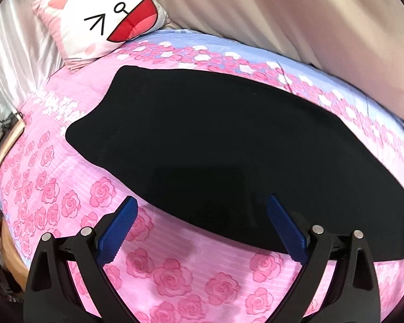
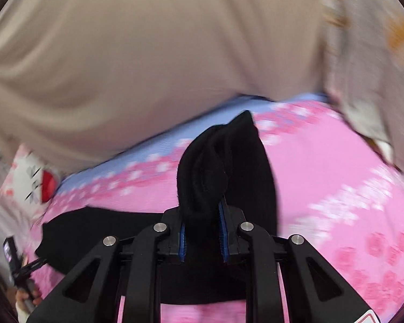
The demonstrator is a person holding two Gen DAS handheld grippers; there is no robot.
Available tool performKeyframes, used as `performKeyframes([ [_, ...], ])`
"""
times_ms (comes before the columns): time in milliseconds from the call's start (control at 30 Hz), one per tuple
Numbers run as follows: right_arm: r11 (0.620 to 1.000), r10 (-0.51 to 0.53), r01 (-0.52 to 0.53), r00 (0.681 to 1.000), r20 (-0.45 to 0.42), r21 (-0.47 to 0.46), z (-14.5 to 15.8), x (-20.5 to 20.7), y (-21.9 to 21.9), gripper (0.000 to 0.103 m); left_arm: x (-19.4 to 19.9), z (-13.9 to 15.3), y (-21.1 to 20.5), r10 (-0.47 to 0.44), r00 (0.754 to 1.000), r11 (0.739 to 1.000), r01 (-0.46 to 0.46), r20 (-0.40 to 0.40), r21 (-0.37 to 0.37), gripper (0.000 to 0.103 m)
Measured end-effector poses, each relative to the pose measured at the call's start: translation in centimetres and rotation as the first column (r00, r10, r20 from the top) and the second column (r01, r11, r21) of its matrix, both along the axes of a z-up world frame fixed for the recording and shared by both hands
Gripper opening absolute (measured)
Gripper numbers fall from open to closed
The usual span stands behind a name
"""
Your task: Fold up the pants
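Black pants (image 1: 215, 145) lie flat and long across a bed with a pink rose bedspread (image 1: 169, 271). My left gripper (image 1: 202, 223) hovers over the near edge of the pants, its blue pads (image 1: 121, 228) wide apart and nothing between them. In the right wrist view a bunched end of the pants (image 2: 215, 167) stands up between the blue pads, lifted off the bed, with my right gripper (image 2: 202, 231) shut on it. The remaining pants (image 2: 94, 228) trail left across the bed.
A cat-face pillow (image 1: 102, 18) leans at the head of the bed. Beige curtains (image 1: 296, 18) hang along the far side. A small device with a cable (image 1: 5, 134) lies at the bed's left edge. A patterned cloth (image 2: 371, 67) hangs at the right.
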State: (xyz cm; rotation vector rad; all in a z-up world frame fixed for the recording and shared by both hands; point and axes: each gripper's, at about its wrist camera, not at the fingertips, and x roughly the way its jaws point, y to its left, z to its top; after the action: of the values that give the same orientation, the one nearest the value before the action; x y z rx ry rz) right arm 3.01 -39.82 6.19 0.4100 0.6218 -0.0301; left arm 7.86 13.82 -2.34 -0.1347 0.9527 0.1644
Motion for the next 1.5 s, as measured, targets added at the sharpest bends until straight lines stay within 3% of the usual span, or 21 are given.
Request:
performKeyframes([
  [100, 0.987, 0.161, -0.161, 0.987, 0.015, -0.018, 1.3, 3.0, 7.8, 0.018, 0.0, 0.2, 0.5, -0.014, 1.000, 1.000, 0.014, 0.010, -0.011, 0.094],
  [200, 0.951, 0.305, -0.306, 0.952, -0.025, -0.036, 0.4, 6.3, 16.1, 0.018, -0.1, 0.4, 1.0, -0.038, 0.999, 0.999, 0.038, 0.019, -0.018, 0.094],
  [367, 0.893, 0.427, -0.443, 0.888, -0.171, -0.075, -5.0, 10.2, 26.5, 0.019, -0.5, 0.5, 2.8, -0.057, 0.998, 0.998, 0.058, 0.031, -0.034, 0.094],
  [467, 0.867, 0.424, -0.473, 0.866, -0.264, -0.158, -8.7, 10.7, 30.5, 0.021, -0.5, 0.2, 4.6, -0.035, 0.999, 0.998, 0.037, 0.027, -0.042, 0.094],
  [533, 0.834, 0.410, -0.484, 0.865, -0.288, -0.264, -10.3, 10.3, 32.5, 0.026, -0.4, -0.1, 6.7, 0.002, 1.000, 0.998, 0.000, 0.019, -0.068, 0.094],
  [600, 0.814, 0.421, -0.496, 0.862, -0.281, -0.301, -9.8, 9.4, 33.5, 0.049, -0.2, -0.5, 8.7, 0.034, 0.999, 0.993, -0.033, 0.007, -0.113, 0.094],
  [700, 0.825, 0.419, -0.478, 0.875, -0.241, -0.302, -7.8, 7.5, 33.0, 0.055, 0.1, -1.2, 13.3, 0.141, 0.990, 0.963, -0.139, -0.007, -0.231, 0.094],
  [800, 0.854, 0.368, -0.413, 0.910, -0.193, -0.316, -5.9, 5.1, 31.0, 0.061, 0.7, -2.1, 16.4, 0.253, 0.967, 0.924, -0.250, -0.026, -0.289, 0.094],
  [967, 0.889, 0.277, -0.322, 0.944, -0.179, -0.324, -4.5, 1.8, 26.6, 0.066, 3.0, -3.8, 17.6, 0.278, 0.959, 0.878, -0.277, -0.054, -0.391, 0.096],
  [1067, 0.905, 0.218, -0.274, 0.956, -0.198, -0.325, -4.5, 0.5, 24.1, 0.066, 4.4, -3.7, 16.7, 0.271, 0.962, 0.884, -0.257, -0.018, -0.390, 0.093],
  [1100, 0.909, 0.203, -0.261, 0.958, -0.203, -0.326, -4.5, 0.1, 23.4, 0.067, 4.9, -3.8, 16.4, 0.269, 0.963, 0.884, -0.251, -0.010, -0.393, 0.084],
  [1133, 0.915, 0.176, -0.237, 0.963, -0.205, -0.327, -4.6, -0.4, 22.3, 0.068, 5.2, -3.7, 16.0, 0.268, 0.963, 0.890, -0.249, -0.004, -0.383, 0.068],
  [1167, 0.918, 0.158, -0.220, 0.965, -0.207, -0.328, -4.7, -0.7, 21.7, 0.070, 5.5, -3.7, 15.7, 0.271, 0.962, 0.899, -0.256, -0.006, -0.354, 0.061],
  [1200, 0.924, 0.137, -0.201, 0.968, -0.210, -0.326, -4.8, -1.1, 20.7, 0.071, 5.9, -3.6, 15.2, 0.276, 0.961, 0.914, -0.266, -0.011, -0.307, 0.047],
  [1233, 0.929, 0.119, -0.183, 0.970, -0.210, -0.321, -4.8, -1.4, 19.8, 0.071, 6.1, -3.5, 14.9, 0.272, 0.962, 0.918, -0.263, -0.011, -0.296, 0.025],
  [1267, 0.936, 0.098, -0.162, 0.973, -0.211, -0.313, -5.0, -1.8, 18.8, 0.071, 6.2, -3.1, 14.6, 0.270, 0.963, 0.920, -0.261, -0.008, -0.291, 0.018],
  [1367, 0.951, 0.037, -0.099, 0.977, -0.209, -0.294, -5.3, -2.9, 15.7, 0.071, 5.9, -0.6, 13.0, 0.251, 0.967, 0.938, -0.231, 0.047, -0.258, 0.015],
  [1500, 0.967, -0.029, -0.021, 0.981, -0.192, -0.252, -5.4, -4.0, 12.3, 0.071, 4.2, 5.1, 7.3, 0.115, 0.976, 0.971, -0.071, 0.186, -0.229, 0.014],
])
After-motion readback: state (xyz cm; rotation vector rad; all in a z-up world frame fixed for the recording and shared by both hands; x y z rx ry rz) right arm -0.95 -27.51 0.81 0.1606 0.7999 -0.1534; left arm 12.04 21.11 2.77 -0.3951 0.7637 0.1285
